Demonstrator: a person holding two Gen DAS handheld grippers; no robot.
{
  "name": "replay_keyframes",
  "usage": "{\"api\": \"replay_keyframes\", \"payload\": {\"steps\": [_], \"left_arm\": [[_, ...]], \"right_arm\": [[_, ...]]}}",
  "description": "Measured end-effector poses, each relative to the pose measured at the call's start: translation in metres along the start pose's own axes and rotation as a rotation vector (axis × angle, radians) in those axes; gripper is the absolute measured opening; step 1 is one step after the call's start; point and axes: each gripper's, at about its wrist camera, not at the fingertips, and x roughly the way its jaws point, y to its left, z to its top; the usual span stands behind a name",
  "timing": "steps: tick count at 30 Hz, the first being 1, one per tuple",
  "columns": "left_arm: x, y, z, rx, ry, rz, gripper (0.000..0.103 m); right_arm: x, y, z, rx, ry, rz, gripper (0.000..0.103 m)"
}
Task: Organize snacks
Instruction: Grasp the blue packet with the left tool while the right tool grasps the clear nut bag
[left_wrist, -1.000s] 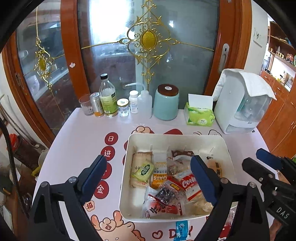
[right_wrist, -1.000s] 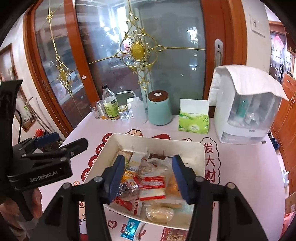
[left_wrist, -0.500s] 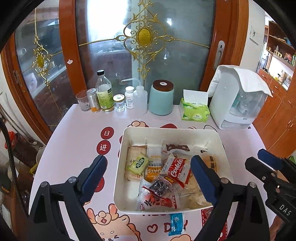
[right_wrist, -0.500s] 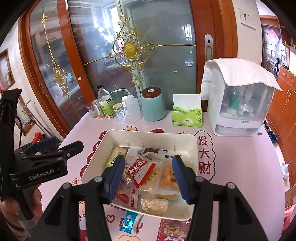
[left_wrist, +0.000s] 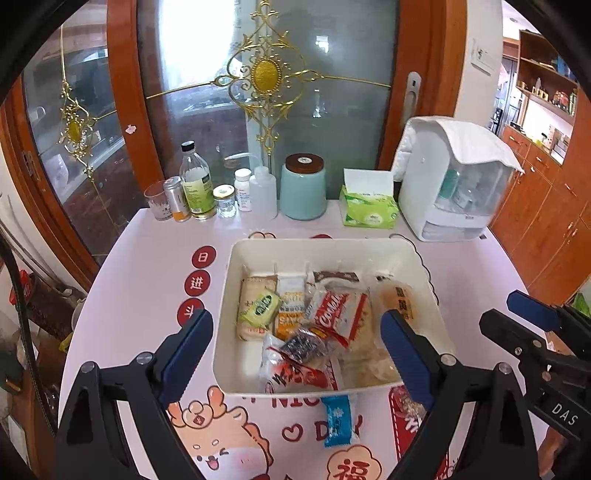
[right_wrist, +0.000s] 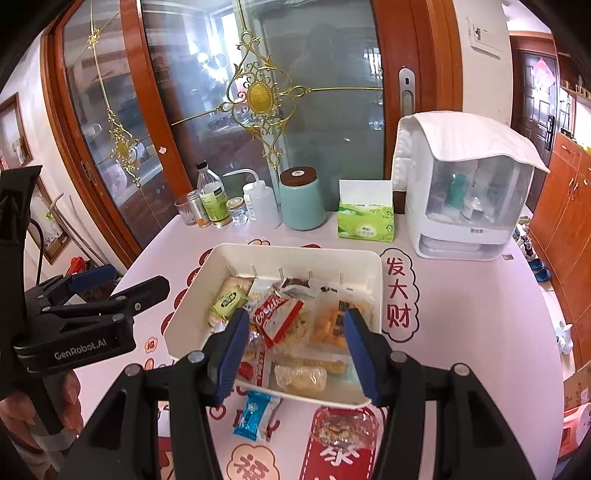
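Observation:
A white rectangular bin (left_wrist: 236, 266) (right_wrist: 192, 317) on the pink table holds several wrapped snacks, among them a red-and-white Cookie pack (left_wrist: 340, 310) (right_wrist: 277, 314) and a green pack (left_wrist: 260, 306) (right_wrist: 227, 301). A blue snack packet (left_wrist: 338, 419) (right_wrist: 255, 413) and a clear packet of nuts (right_wrist: 341, 428) lie on the table just in front of the bin. My left gripper (left_wrist: 295, 350) is open and empty, above the bin's near edge. My right gripper (right_wrist: 295, 343) is open and empty, also above the near edge.
Along the table's back edge stand bottles and jars (left_wrist: 195, 192), a teal canister (left_wrist: 303, 188), a green tissue box (left_wrist: 369, 206) and a white dispenser (left_wrist: 454, 184). A glass door with wooden frame is behind. Wooden cabinets (left_wrist: 554, 221) stand to the right.
Both grippers have drawn back and up from the bin, so the blue packet and the nut packet on the table in front of it have come into view. Both stay open.

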Motion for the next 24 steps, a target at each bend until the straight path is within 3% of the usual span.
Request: {"api": "replay_keyframes", "payload": {"steps": [11, 24], "left_arm": [[-0.001, -0.019, -0.045, 0.022, 0.064, -0.011, 0.092], [0.041, -0.026, -0.11, 0.016, 0.227, -0.018, 0.092]], "right_arm": [[-0.012, -0.017, -0.038, 0.01, 0.049, -0.015, 0.054], [0.016, -0.067, -0.091, 0.129, 0.181, -0.065, 0.054]]}}
